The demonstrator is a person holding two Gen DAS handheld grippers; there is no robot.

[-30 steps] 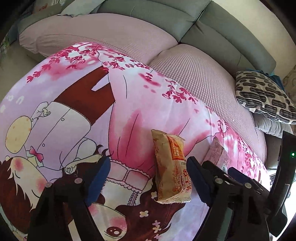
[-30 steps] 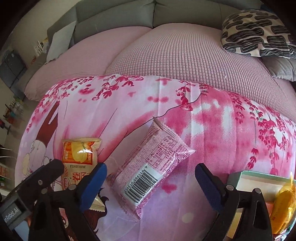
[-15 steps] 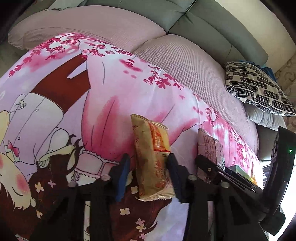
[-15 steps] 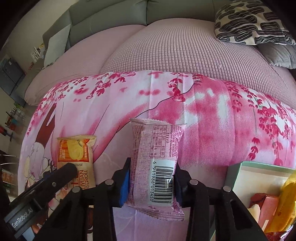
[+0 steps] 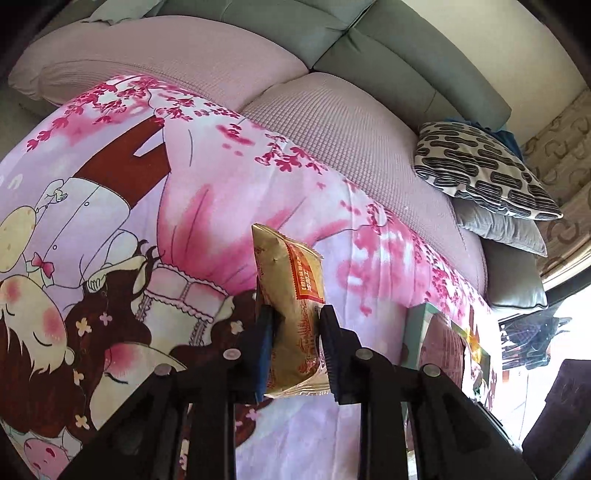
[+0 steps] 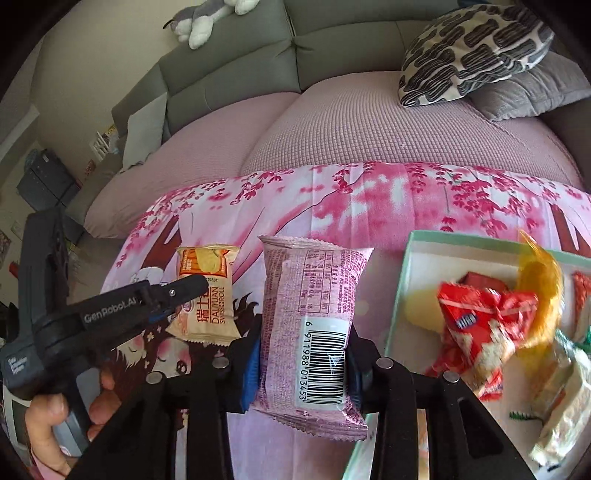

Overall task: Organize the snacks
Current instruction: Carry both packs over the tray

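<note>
My left gripper (image 5: 295, 347) is shut on a tan and orange swiss roll packet (image 5: 291, 295), held upright above the pink cartoon cloth (image 5: 184, 221). The same packet (image 6: 207, 291) and the left gripper (image 6: 177, 299) show at the left of the right wrist view, with a hand around the handle. My right gripper (image 6: 301, 363) is shut on a pink snack packet with a barcode (image 6: 310, 317), lifted off the cloth. A pale green box (image 6: 406, 266) holding several snacks sits to the right of it.
A red wrapped snack (image 6: 476, 317) and a yellow wrapper (image 6: 539, 273) lie in the box. Behind the cloth runs a sofa with pink cushions (image 6: 351, 122), a patterned pillow (image 6: 472, 48) and a grey pillow (image 5: 498, 225). A plush toy (image 6: 207, 18) sits on the sofa back.
Both grippers went from open around their packets to shut on them. Both packets rose off the cloth, and the right gripper swung right so that the green box fills more of its view.
</note>
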